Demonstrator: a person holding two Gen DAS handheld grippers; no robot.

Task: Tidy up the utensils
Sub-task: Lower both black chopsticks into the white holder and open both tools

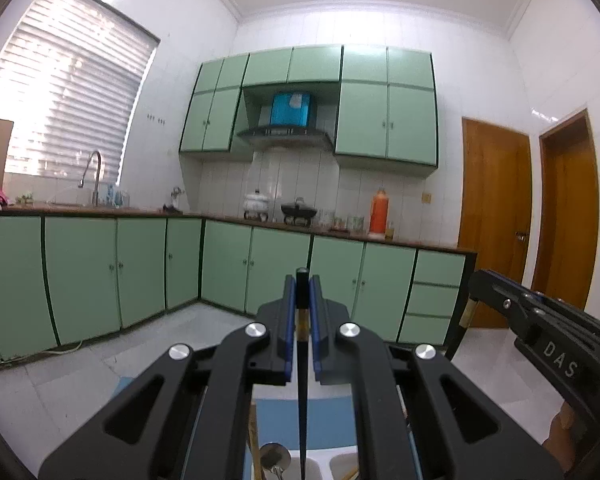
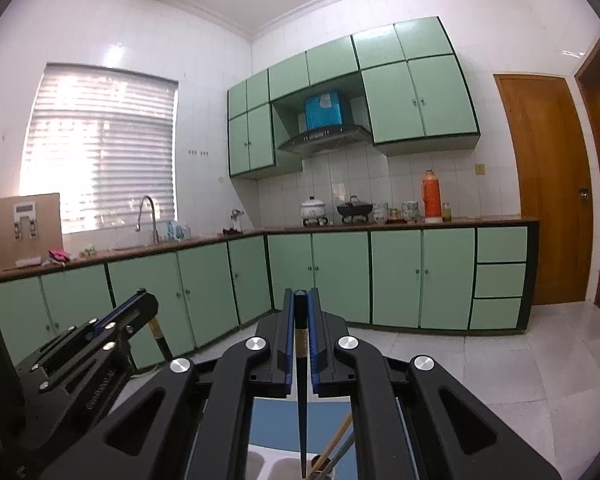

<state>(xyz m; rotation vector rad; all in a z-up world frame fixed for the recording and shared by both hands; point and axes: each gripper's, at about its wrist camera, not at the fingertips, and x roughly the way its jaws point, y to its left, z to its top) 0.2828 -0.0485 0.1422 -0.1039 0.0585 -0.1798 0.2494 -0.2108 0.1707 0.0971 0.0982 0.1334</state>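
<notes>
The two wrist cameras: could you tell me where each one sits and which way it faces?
Left wrist: on the left gripper, facing level at green cabinets; its jaws pinch a black chopstick; the right gripper shows at the right edge.
Right wrist: on the right gripper, same direction, pinching another black chopstick; the left gripper shows at lower left.
Shared: orange thermos, range hood.

The white compartmented utensil holder (image 1: 342, 466) and its round-bowled metal spoon (image 1: 275, 456) are cut off by the bottom edge.

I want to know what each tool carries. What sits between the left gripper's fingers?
A black chopstick stands clamped between the left gripper fingers, tip pointing down, in the left wrist view.
</notes>
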